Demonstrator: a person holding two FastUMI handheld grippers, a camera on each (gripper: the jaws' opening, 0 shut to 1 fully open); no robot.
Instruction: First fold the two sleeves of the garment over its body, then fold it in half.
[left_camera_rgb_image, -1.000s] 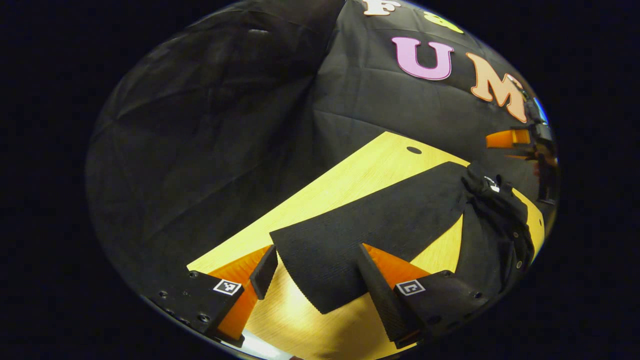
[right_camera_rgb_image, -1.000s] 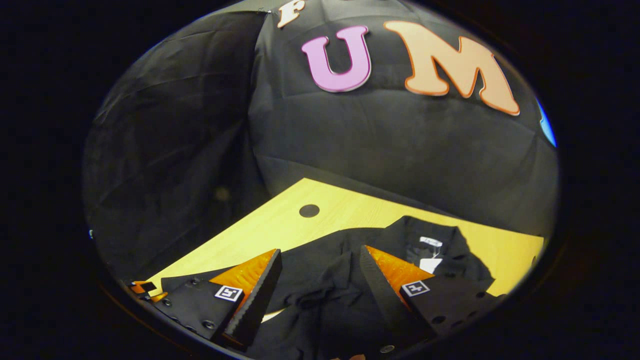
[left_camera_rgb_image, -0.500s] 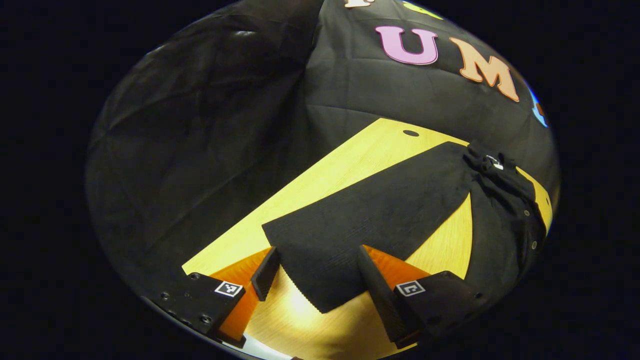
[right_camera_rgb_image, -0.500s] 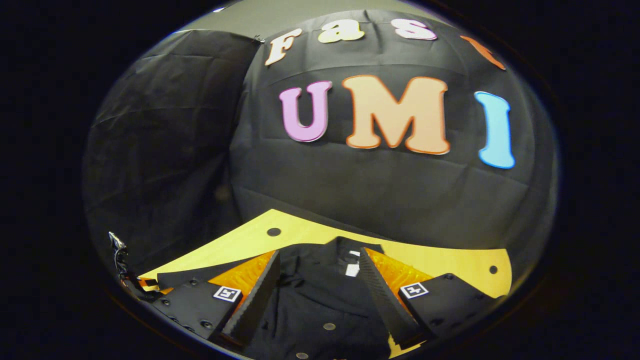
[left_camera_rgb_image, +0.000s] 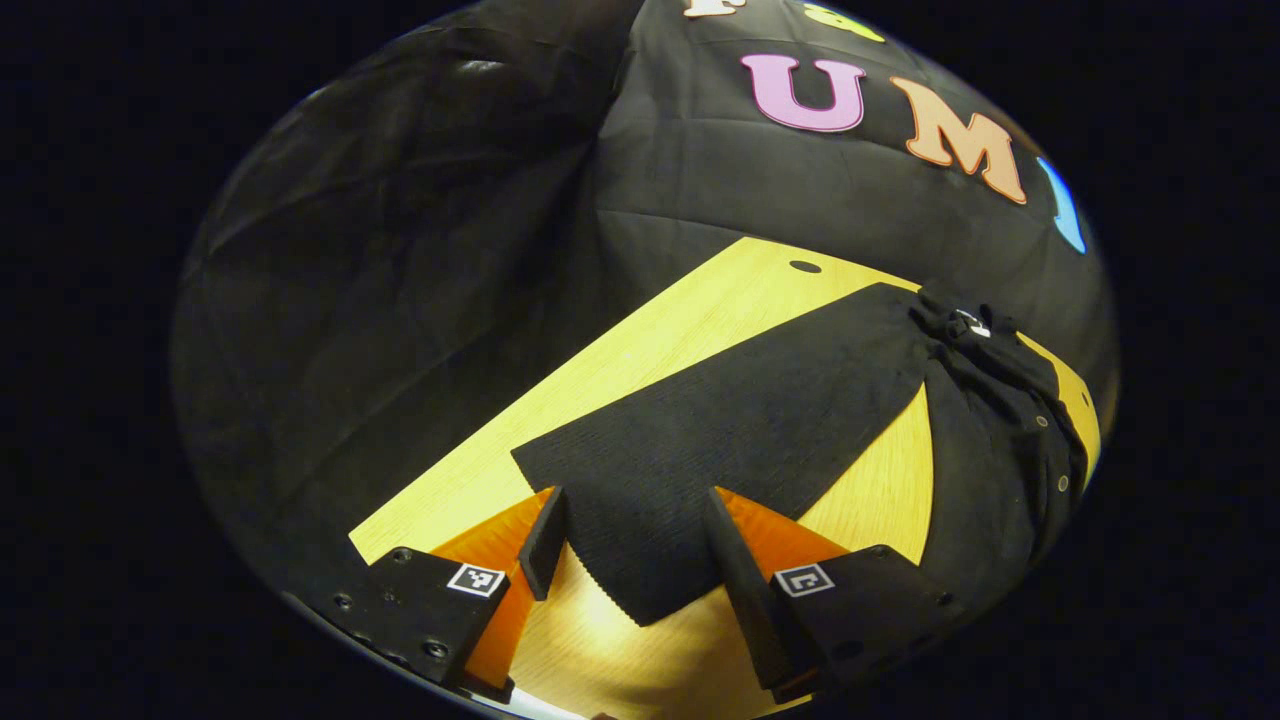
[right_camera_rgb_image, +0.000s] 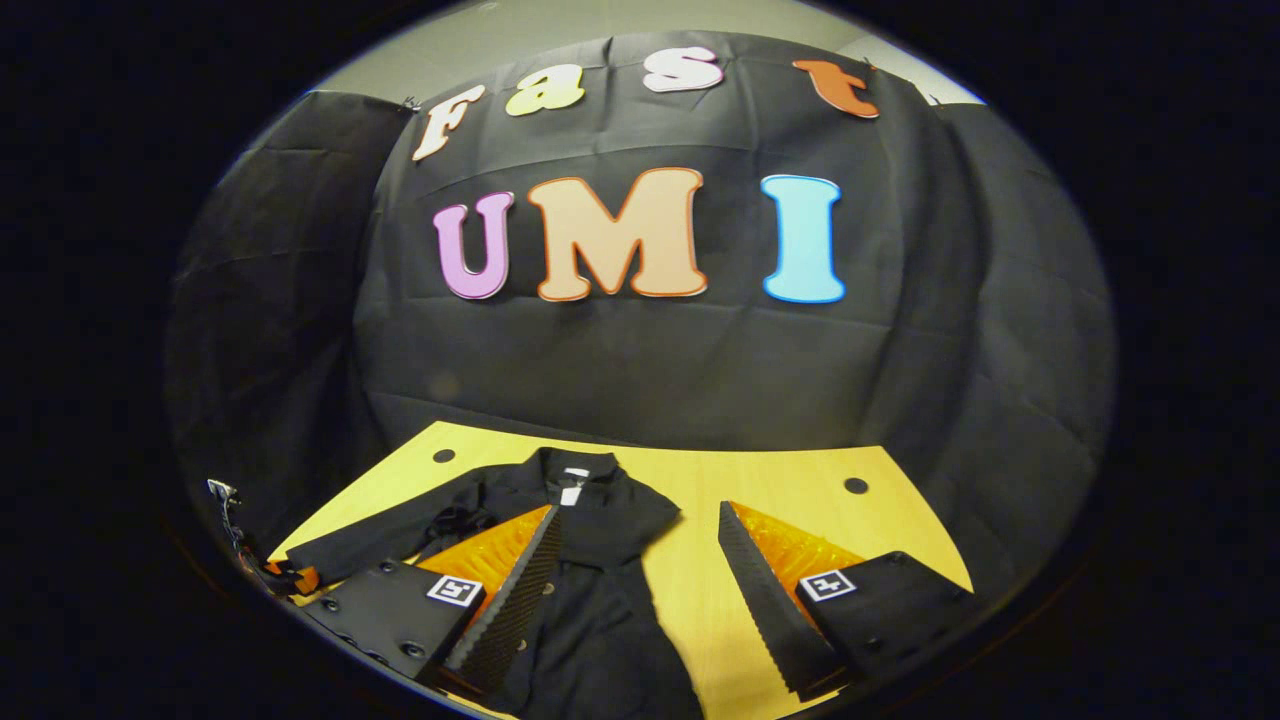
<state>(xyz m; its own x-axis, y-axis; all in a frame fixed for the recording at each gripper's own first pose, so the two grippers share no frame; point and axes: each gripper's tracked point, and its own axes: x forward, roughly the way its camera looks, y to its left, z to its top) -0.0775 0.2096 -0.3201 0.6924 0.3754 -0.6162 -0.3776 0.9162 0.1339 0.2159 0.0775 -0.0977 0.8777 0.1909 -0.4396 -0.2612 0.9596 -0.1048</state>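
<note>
Black buttoned shirt (right_camera_rgb_image: 590, 540), soft, limp, light; grasp sleeve (left_camera_rgb_image: 720, 450) at cuff edge. Left gripper (left_camera_rgb_image: 630, 550) spread astride cuff; right gripper (right_camera_rgb_image: 640, 590) spread, empty.

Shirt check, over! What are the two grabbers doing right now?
Left gripper open, sleeve end between its fingers. Right gripper open, above the shirt. Table otherwise bare.
</note>
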